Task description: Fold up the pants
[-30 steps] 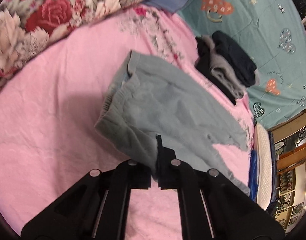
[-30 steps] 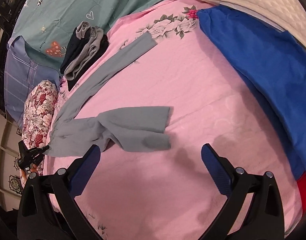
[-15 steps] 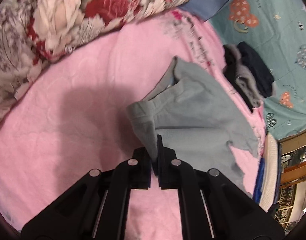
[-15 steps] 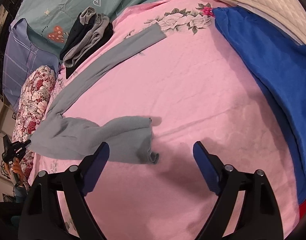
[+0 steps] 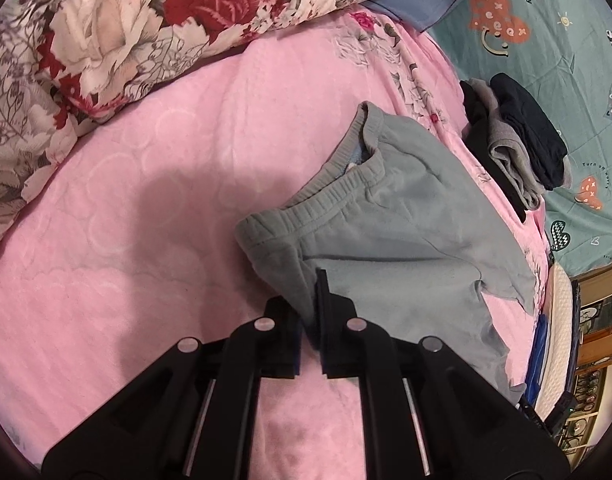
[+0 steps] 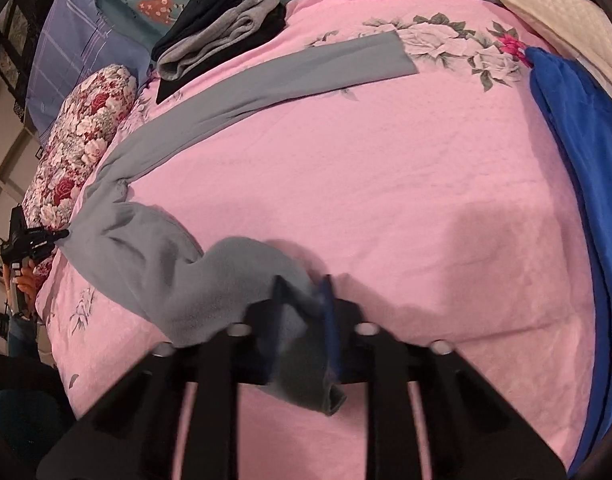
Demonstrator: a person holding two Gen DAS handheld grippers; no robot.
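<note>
Grey sweatpants (image 5: 394, 236) lie on a pink bedspread (image 5: 153, 208). In the left wrist view my left gripper (image 5: 310, 312) is shut on the near corner of the waistband, which is bunched and lifted a little. In the right wrist view my right gripper (image 6: 303, 304) is shut on the hem end of the near leg (image 6: 306, 364), whose cloth hangs between the fingers. The far leg (image 6: 265, 80) lies stretched flat toward the back. The left gripper also shows in the right wrist view (image 6: 59, 235) at the far left.
A stack of folded dark and grey clothes (image 6: 225, 24) sits at the back of the bed, also in the left wrist view (image 5: 514, 148). A floral pillow (image 5: 105, 28) lies to the left. A blue blanket (image 6: 586, 152) and a cream pad (image 6: 562, 20) lie along the right.
My right gripper moved down onto the near leg's hem and shut on it. My left gripper kept its hold on the waistband and pulled it left, toward the floral pillow.
</note>
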